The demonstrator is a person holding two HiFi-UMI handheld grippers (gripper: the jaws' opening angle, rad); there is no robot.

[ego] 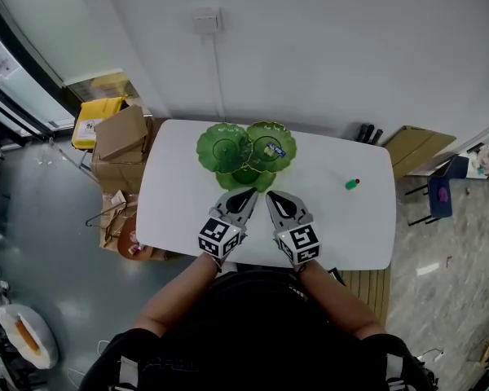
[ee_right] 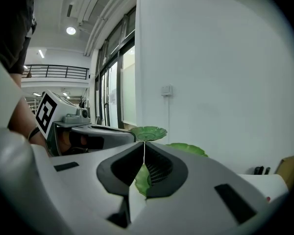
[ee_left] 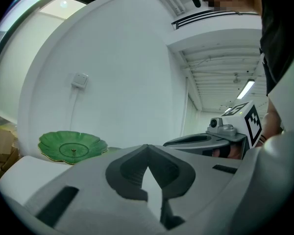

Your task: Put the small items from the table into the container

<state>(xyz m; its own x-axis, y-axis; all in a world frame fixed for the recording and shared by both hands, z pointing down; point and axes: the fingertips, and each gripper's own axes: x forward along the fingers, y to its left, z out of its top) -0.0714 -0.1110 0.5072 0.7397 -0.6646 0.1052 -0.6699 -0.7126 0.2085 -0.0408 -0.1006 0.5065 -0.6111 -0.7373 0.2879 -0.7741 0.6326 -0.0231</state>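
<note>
A green three-lobed leaf dish [ego: 225,148] stands at the back middle of the white table [ego: 179,202]. A small blue and white item [ego: 277,148] lies in its right lobe. A small green bottle with an orange cap [ego: 352,184] lies on the table to the right. My left gripper [ego: 248,192] and right gripper [ego: 270,194] hover side by side just in front of the dish, tips toward it. Both are shut with nothing between the jaws. The left gripper [ee_left: 147,147] sees the dish [ee_left: 72,146] ahead on its left. The right gripper [ee_right: 144,143] sees the dish [ee_right: 148,131] straight ahead.
Cardboard boxes [ego: 121,137] and a yellow crate [ego: 94,116] stand on the floor left of the table. A flat cardboard piece [ego: 420,147] and a dark chair [ego: 440,195] are at the right. Two dark items [ego: 367,133] sit at the table's back right corner.
</note>
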